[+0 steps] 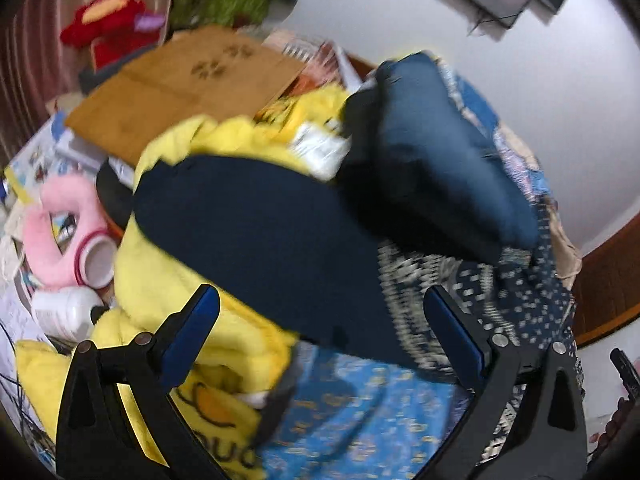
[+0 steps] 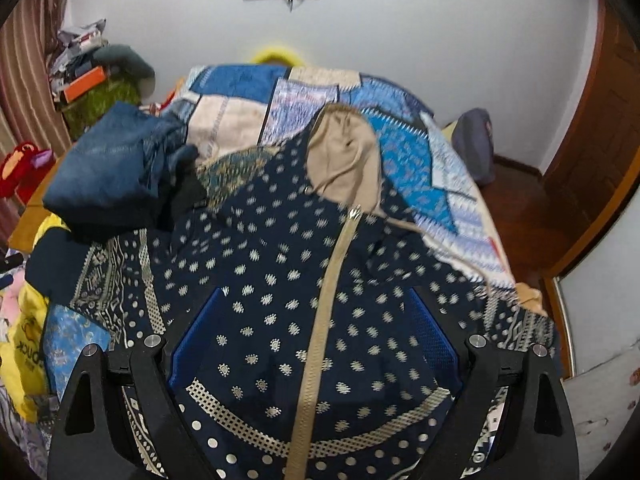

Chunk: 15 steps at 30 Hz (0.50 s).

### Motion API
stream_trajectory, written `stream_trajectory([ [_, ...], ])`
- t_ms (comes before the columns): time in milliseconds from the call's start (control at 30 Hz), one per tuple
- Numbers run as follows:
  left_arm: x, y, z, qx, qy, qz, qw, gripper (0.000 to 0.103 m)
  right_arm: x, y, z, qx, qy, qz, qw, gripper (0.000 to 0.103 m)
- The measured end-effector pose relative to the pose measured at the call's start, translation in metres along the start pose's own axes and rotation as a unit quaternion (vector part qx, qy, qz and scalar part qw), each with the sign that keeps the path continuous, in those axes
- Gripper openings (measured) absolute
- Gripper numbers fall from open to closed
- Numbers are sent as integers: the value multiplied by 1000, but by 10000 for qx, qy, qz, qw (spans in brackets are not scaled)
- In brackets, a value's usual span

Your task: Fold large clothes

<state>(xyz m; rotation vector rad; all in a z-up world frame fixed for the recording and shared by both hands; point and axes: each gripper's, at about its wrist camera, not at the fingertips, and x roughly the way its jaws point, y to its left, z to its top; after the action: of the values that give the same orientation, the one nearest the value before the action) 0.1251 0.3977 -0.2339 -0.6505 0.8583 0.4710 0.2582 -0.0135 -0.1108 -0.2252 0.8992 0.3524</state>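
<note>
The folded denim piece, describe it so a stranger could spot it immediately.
Start at the patchwork bedspread covering the bed. At its left edge, beside the navy dotted garment, lies the folded denim piece: plain blue, bulky, unpatterned.

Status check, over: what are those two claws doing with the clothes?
Left gripper open, empty. Right gripper open over navy dotted garment. Folded jeans crowding its edge.

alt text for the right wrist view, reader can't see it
A navy dotted garment with a beige zipper lies spread on a bed, filling the space between the open right gripper fingers. Folded jeans sit at its left, on a blue patchwork bedspread.
</note>
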Motion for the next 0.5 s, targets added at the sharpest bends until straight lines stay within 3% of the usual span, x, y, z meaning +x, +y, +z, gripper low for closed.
stream_trajectory([
  [100,23,18,0,-167,364,-215,9990,90,13,4,-1,-4,149,29,9999,89],
  [167,34,31,1,-401,504,-467,9968,88,21,5,-2,-15,237,19,9997,89],
  [433,58,54,6,-1026,471,-1040,9881,87,41,5,-6,-10,467,-37,9989,89],
  [500,62,58,9,-1124,446,-1033,9873,80,44,5,-7,18,504,-46,9987,89],
])
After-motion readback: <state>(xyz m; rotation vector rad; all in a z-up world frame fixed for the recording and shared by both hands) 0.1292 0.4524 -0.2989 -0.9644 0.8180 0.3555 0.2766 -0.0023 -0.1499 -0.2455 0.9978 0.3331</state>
